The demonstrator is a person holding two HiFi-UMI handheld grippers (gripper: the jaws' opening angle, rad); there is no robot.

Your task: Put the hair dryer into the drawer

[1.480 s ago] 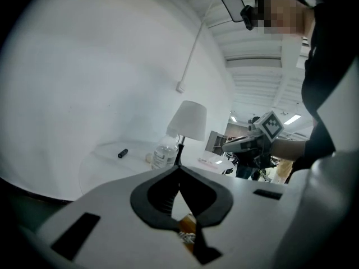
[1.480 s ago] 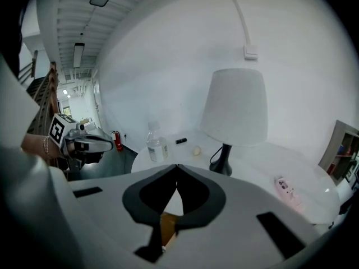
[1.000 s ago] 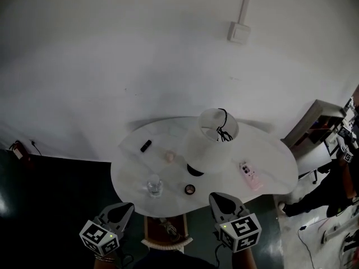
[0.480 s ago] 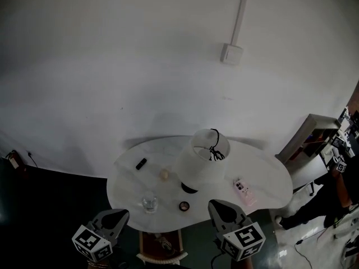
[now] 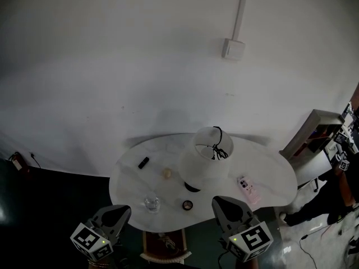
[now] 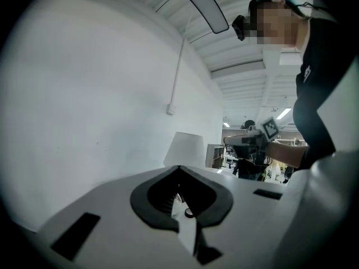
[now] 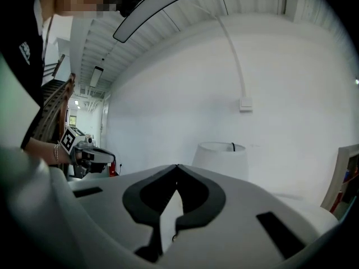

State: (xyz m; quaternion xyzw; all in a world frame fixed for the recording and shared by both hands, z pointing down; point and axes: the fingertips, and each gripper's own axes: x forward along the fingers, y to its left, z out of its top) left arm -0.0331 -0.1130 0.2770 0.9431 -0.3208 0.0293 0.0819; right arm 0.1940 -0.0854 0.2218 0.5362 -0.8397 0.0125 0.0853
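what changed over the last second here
Both the left gripper and the right gripper rose a little against the near edge of the table, and the head view shifted slightly. Nothing was taken hold of or let go: both stay shut and empty. The lamp, glass and other small things on the table kept their places.

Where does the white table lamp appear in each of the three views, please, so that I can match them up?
Head view: the lamp stands on the round table, slightly right of centre.
Left gripper view: the lamp is near the centre, against the white wall.
Right gripper view: the lamp is just right of centre.
Shared landmark: the wall switch box on the wall above the lamp, also seen at and.
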